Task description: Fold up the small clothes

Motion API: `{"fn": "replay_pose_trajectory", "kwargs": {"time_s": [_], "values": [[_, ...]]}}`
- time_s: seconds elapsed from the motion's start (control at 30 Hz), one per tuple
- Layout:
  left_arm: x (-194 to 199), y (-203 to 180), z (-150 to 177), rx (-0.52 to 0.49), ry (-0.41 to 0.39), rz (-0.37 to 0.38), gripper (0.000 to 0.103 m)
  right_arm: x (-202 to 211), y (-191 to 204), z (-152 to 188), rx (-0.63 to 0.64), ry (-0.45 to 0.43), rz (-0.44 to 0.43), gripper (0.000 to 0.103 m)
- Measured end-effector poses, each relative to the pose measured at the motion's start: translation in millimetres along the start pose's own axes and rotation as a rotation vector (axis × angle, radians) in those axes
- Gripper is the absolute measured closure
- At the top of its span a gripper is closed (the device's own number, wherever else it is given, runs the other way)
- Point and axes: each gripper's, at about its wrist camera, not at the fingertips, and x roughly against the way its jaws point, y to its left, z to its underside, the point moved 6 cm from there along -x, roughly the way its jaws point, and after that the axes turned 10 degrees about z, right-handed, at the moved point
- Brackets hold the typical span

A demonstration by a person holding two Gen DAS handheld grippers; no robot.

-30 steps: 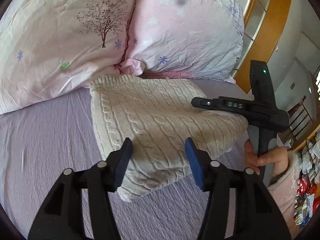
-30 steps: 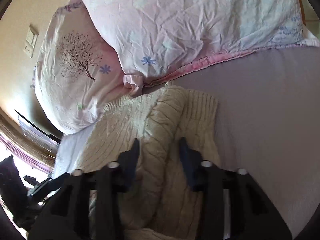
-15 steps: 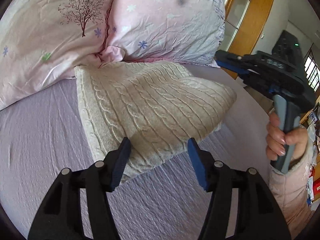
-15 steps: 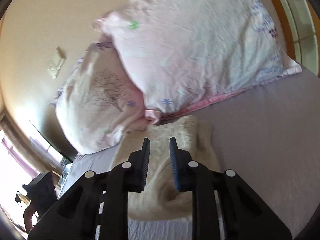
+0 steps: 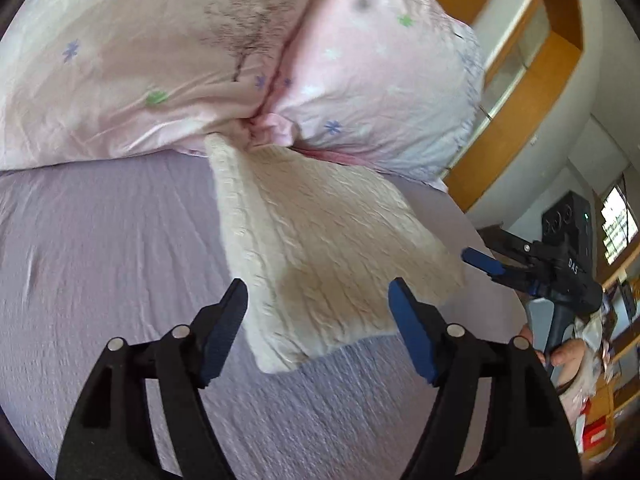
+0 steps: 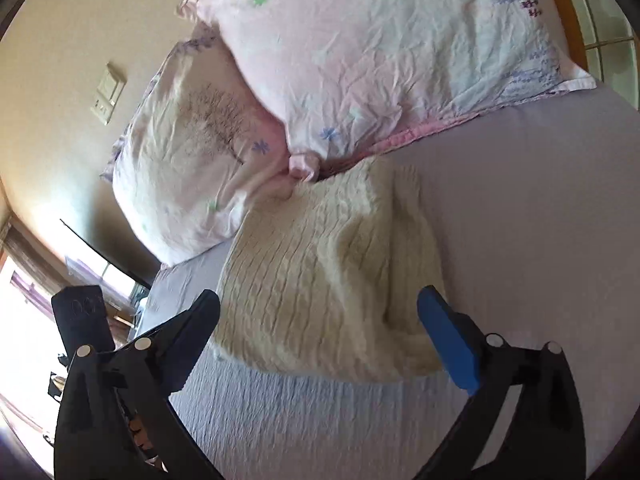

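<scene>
Cream cable-knit sweater (image 5: 320,256) folded on the lilac bedsheet (image 5: 100,248), far corner tucked against the pink pillows (image 5: 160,60) at twelve o'clock. Left gripper (image 5: 316,320) spread wide above the near edge, holding nothing. Right gripper (image 6: 320,332) gaping wide too, empty, hanging over the sweater's near hem; seen at three o'clock from the left view. Looks folded. Best finish, probably: press flat along the crease, square the loose corner, avoid snagging the knit.
</scene>
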Motion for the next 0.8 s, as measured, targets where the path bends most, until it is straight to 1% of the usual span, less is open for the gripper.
{"fn": "replay_pose_trajectory", "kwargs": {"time_s": [0.03, 0.1, 0.17, 0.27, 0.3, 0.33, 0.4, 0.43, 0.47, 0.5, 0.53, 0.57, 0.6, 0.63, 0.7, 0.77, 0.8], "values": [[-4.6, 10.1, -3.9, 0.036, 0.014, -0.01, 0.03, -9.3, -5.6, -7.7, -0.011, 0.02, 0.028, 0.002], [-20.8, 28.8, -7.2, 0.119, 0.072, -0.023, 0.03, -33.1, -16.1, -13.1, -0.042, 0.099, 0.044, 0.002], [-38.2, 38.8, -6.7, 0.185, 0.121, 0.002, 0.03, -61.2, -26.0, -13.1, -0.08, 0.184, 0.041, 0.005], [-55.7, 41.1, -8.3, 0.206, 0.136, 0.036, 0.025, -80.3, -34.0, -10.1, -0.107, 0.223, 0.037, 0.006], [-61.4, 40.5, -10.3, 0.205, 0.137, 0.046, 0.025, -81.2, -33.0, -10.9, -0.104, 0.207, 0.012, 0.008], [-66.8, 40.8, -12.4, 0.207, 0.137, 0.054, 0.024, -83.3, -32.2, -9.8, -0.102, 0.21, -0.011, 0.016], [-79.2, 41.9, -15.2, 0.235, 0.137, 0.084, 0.023, -85.3, -29.3, -5.6, -0.102, 0.22, -0.055, 0.04], [-81.3, 41.7, -18.4, 0.236, 0.114, 0.089, 0.024, -89.4, -28.5, -2.4, -0.102, 0.237, -0.076, 0.048], [-83.2, 42.1, -20.9, 0.232, 0.1, 0.086, 0.033, -89.6, -29.1, -1.4, -0.111, 0.219, -0.095, 0.055], [-86.5, 45.5, -23.0, 0.235, 0.091, 0.083, 0.041, -89.9, -28.2, 0.2, -0.129, 0.216, -0.128, 0.058], [-87.4, 48.3, -23.9, 0.249, 0.08, 0.096, 0.05, -86.6, -28.0, 1.6, -0.149, 0.213, -0.152, 0.061], [-82.6, 49.3, -24.7, 0.254, 0.071, 0.117, 0.062, -84.1, -25.0, 3.1, -0.153, 0.206, -0.163, 0.063], [-76.1, 48.5, -25.7, 0.24, 0.071, 0.133, 0.065, -80.2, -19.6, 2.7, -0.152, 0.198, -0.178, 0.064], [-66.8, 47.8, -27.2, 0.217, 0.069, 0.137, 0.066, -74.8, -12.0, 2.9, -0.147, 0.189, -0.205, 0.065], [-36.0, 45.2, -26.9, 0.164, 0.052, 0.117, 0.067, -66.6, 11.3, 6.9, -0.116, 0.188, -0.283, 0.066], [-0.3, 49.1, -25.3, 0.155, 0.013, 0.114, 0.066, -66.3, 36.5, 15.1, -0.056, 0.199, -0.321, 0.066], [15.3, 54.6, -23.8, 0.152, -0.002, 0.098, 0.066, -74.7, 49.3, 21.7, -0.037, 0.215, -0.33, 0.066]]}}
